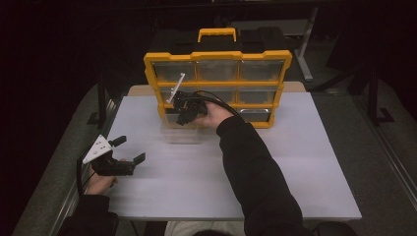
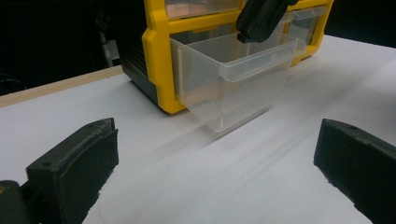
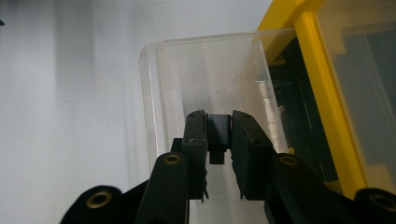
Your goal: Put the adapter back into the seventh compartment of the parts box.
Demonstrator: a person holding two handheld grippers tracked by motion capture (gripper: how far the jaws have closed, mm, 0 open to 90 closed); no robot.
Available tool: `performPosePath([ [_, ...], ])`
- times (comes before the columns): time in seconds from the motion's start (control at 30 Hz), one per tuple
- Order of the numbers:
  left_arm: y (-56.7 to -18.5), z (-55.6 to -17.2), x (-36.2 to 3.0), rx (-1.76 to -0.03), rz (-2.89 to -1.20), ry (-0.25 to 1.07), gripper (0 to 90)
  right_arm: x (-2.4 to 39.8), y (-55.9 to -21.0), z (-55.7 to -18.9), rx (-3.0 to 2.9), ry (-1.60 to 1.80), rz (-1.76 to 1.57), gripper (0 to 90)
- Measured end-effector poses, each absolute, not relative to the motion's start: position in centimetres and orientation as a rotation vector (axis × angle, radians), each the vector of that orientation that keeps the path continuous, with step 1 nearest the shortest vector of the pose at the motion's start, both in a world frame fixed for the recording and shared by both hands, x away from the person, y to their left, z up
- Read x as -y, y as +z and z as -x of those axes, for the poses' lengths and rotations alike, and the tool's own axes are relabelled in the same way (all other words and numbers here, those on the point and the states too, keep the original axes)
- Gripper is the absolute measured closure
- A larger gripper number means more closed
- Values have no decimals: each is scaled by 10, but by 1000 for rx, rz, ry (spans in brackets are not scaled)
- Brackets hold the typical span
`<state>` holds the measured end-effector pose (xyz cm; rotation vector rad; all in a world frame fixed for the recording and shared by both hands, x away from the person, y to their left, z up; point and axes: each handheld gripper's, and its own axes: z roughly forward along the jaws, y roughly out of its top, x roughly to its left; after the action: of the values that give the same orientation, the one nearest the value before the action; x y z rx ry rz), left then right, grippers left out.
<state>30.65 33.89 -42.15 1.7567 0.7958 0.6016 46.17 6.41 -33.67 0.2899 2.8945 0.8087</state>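
a person sits at the near edge of a white table (image 1: 275, 172), with dark sleeves coming in from the bottom of the high view. closest on the left side, the left hand (image 1: 101, 182) holds the left gripper (image 1: 132, 149) low over the table near its left edge. its two black jaws are spread wide apart and there is nothing between them (in the left gripper view you can see bare white table in the big gap).

farther in, the right arm reaches forward across the middle of the table. the right hand (image 1: 214, 115) holds the right gripper (image 1: 183, 117) up at the front of a yellow box of drawers (image 1: 216, 59). in the right gripper view, its jaws are close together, pinching a small black block (image 3: 218, 133) between them. the small black block is held right over a clear drawer (image 3: 196, 74).

that clear drawer is pulled out from the bottom left slot of the yellow box of drawers and sticks out over the table. i cannot see anything lying in the part of it that shows. the box stands upright at the far side of the table, with rows of clear drawers in a yellow frame and a yellow handle (image 1: 217, 33) on top. behind it the room is dark.
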Motion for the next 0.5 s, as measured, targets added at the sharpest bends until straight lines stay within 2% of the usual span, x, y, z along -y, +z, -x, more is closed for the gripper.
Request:
performPosePath([
  [0.07, -422, -307, -339, -796, -1757, 601, 0, -62, -335, -461, -2901, 822, -317, 682],
  [0.27, -421, -306, -338, -795, -1757, 599, 0, -54, -332, -457, -2901, 833, -325, 630],
  [0.33, -421, -305, -339, -797, -1754, 597, 0, -47, -329, -453, -2892, 836, -356, 558],
  [0.37, -421, -305, -339, -797, -1754, 597, 0, -47, -329, -453, -2892, 836, -356, 558],
  [0.4, -421, -305, -338, -797, -1754, 597, 0, -41, -325, -451, -2883, 861, -372, 489],
  [0.47, -421, -305, -338, -795, -1757, 597, 0, -38, -323, -450, -2879, 873, -383, 463],
  [0.5, -421, -305, -338, -795, -1757, 596, 0, -32, -320, -448, -2866, 896, -388, 402],
])
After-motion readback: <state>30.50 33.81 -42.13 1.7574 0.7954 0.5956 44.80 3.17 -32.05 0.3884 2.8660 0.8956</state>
